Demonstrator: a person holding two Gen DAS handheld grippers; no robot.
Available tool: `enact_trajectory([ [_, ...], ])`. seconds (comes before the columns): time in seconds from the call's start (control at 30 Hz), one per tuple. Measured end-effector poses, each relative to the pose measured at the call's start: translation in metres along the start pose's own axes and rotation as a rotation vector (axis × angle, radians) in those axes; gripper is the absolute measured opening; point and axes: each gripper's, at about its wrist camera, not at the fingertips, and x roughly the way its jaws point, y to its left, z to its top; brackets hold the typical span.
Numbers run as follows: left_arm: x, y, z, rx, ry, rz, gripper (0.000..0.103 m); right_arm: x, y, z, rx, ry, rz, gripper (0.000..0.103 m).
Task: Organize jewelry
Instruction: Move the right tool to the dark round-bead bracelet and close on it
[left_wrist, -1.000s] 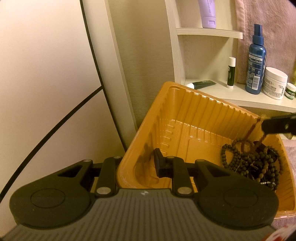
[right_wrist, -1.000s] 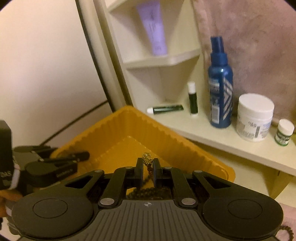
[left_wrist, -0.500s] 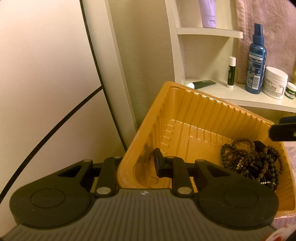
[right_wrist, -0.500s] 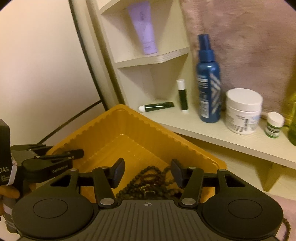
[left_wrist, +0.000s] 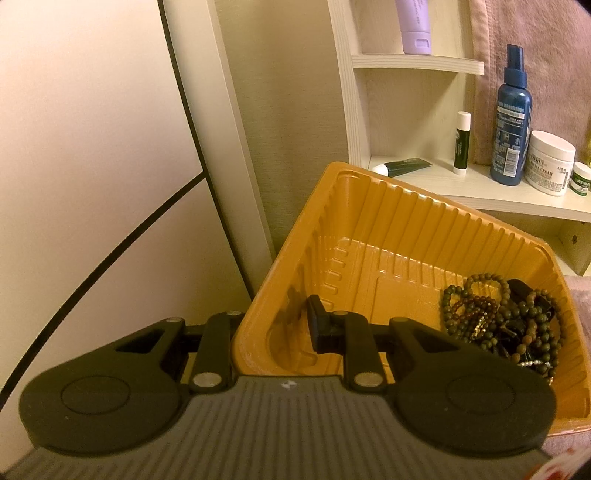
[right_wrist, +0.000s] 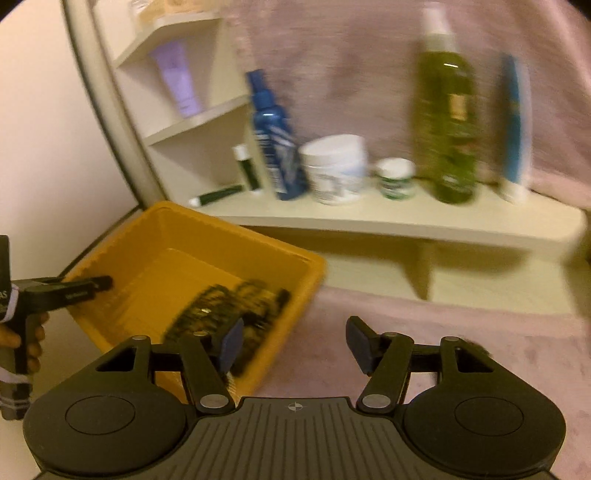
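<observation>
left gripper (left_wrist: 273, 328) clamps the orange tray's (left_wrist: 406, 229) wall; right gripper (right_wrist: 293, 345) just opened, empty, bead bracelets (left_wrist: 502, 317) piled at its 10 o'clock.

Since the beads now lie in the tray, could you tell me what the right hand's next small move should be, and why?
Probably go for the next piece: the right gripper, just opened, is empty over the pink cloth beside the tray. The beads lie inside, and the left gripper clamps the tray's wall.

Right-wrist view is smeared — shelf bottles (right_wrist: 447, 125) and beads (right_wrist: 229, 306) unreadable.
</observation>
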Motion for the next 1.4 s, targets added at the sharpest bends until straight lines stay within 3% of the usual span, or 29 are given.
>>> enact_trajectory([
  [0.53,0.000,-0.001,0.000,0.004,0.000,0.003,0.021,-0.035,-0.073,-0.043,0.071,0.048,-0.222,0.064],
  [1.4,0.001,0.000,-0.001,0.006,0.004,0.001,0.021,0.036,-0.092,-0.042,-0.044,0.099,-0.288,0.064],
])
